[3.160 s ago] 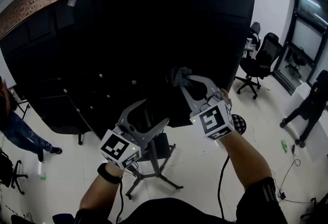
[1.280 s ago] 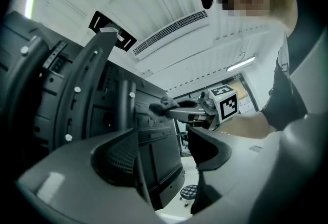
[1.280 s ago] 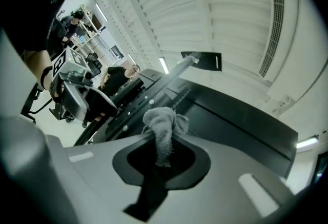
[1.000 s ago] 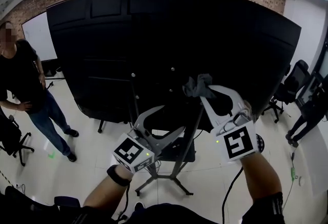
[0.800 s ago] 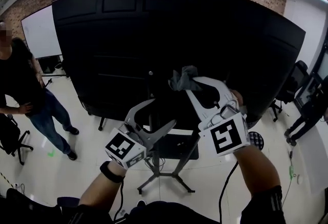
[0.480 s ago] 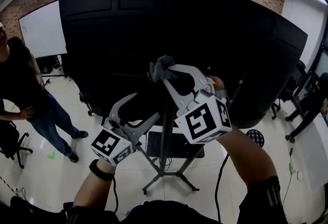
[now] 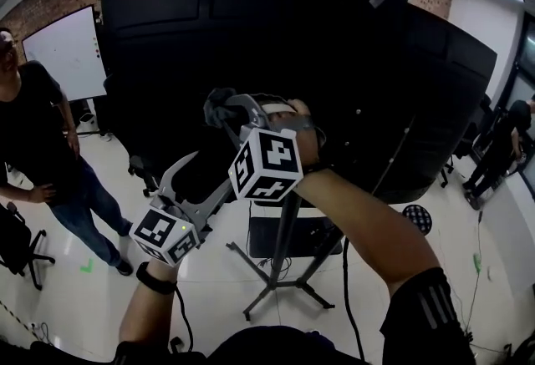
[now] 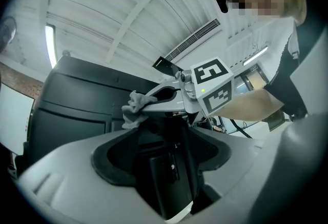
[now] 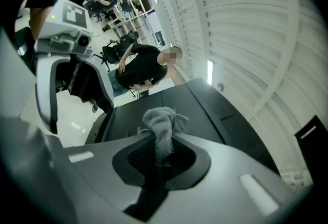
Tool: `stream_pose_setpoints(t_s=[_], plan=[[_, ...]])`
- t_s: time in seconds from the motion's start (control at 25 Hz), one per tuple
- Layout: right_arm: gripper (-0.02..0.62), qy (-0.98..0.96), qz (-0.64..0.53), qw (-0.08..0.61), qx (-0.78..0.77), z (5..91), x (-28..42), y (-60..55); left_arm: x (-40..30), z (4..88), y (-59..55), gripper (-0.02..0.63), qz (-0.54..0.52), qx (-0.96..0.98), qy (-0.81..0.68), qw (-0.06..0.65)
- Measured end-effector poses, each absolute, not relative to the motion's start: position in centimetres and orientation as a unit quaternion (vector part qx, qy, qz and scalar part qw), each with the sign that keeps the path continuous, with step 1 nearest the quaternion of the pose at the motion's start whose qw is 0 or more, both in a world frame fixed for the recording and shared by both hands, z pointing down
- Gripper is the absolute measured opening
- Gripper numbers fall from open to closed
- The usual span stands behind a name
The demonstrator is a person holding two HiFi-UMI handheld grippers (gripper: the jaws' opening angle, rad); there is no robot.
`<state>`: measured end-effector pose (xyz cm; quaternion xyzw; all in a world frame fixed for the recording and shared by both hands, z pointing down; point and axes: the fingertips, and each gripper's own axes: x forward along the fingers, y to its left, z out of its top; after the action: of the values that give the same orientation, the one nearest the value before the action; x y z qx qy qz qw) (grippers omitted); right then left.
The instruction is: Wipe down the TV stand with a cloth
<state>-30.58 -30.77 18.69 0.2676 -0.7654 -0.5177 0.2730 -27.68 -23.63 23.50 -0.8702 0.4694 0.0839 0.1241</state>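
Below, TV stand (image 7: 283, 245) on wht floor (image 7: 213, 292)

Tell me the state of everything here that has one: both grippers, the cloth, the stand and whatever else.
cloth: bunched, pinched at one end, the rest sticking out past the jaws.
right gripper: shut on the cloth.
left gripper: open, nothing between its jaws.
TV stand: upright on splayed legs.
black panel: upright on the stand.
bystander: standing.
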Motion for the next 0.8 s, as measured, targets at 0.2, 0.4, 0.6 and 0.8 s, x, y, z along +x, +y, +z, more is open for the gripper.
stream_pose_setpoints(t_s=[0.2, 0.4, 0.6, 0.8], plan=[[0.034, -0.741, -0.530, 0.308, 0.274, 19.6, -33.2, -32.4, -29.6, 24.2, -23.8, 0.327, 0.089, -0.868, 0.475, 0.113], [0.034, -0.715, -0.541, 0.339, 0.287, 20.0, -32.6, -33.4, -29.5, 25.1, -24.3, 0.327, 0.092, -0.876, 0.463, 0.105], [0.034, -0.681, -0.545, 0.379, 0.307, 20.2, -29.6, -34.0, -28.3, 24.8, -24.5, 0.327, 0.097, -0.884, 0.446, 0.102], [0.032, -0.628, -0.561, 0.429, 0.327, 20.1, -26.2, -34.8, -26.4, 24.9, -25.0, 0.327, 0.102, -0.894, 0.425, 0.099]])
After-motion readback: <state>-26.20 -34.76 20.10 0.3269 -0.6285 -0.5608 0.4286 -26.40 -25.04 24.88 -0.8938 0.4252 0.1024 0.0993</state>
